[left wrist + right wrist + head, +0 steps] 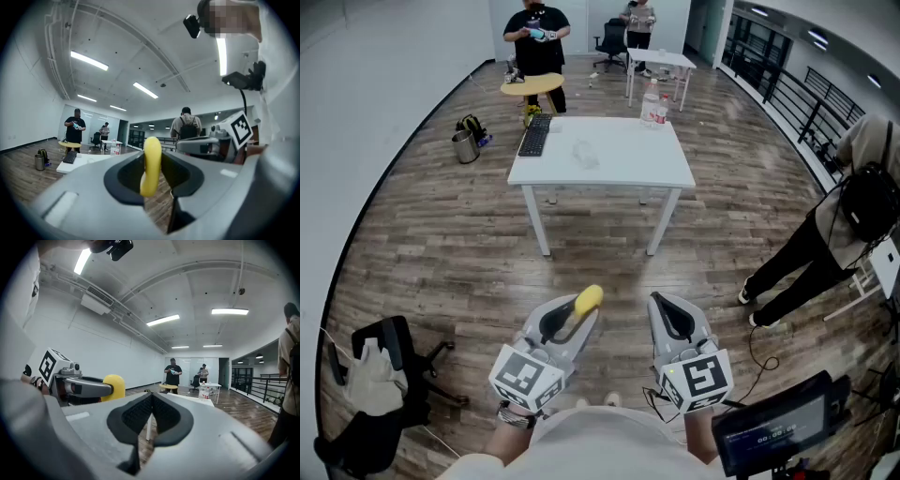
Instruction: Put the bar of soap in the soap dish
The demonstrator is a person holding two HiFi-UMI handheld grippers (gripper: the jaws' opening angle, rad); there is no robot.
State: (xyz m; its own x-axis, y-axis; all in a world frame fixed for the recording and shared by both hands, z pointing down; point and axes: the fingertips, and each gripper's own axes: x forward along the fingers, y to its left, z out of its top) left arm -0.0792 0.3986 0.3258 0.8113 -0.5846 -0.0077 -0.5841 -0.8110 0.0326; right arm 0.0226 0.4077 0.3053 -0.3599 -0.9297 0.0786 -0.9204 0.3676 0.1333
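Observation:
My left gripper is shut on a yellow bar of soap, whose far end pokes out past the jaw tips. The left gripper view shows the soap standing on edge, pinched between the two dark pads. My right gripper is level beside it, shut, with nothing between its pads. In the right gripper view the soap and the left gripper appear at the left. Both grippers hang over the wooden floor, well short of the white table. A small pale clear item lies on the table, too faint to identify.
On the table lie a black keyboard and some bottles. A black office chair stands at my left and a screen at my lower right. A person bends at the right; others stand at the back. A metal bin sits on the floor.

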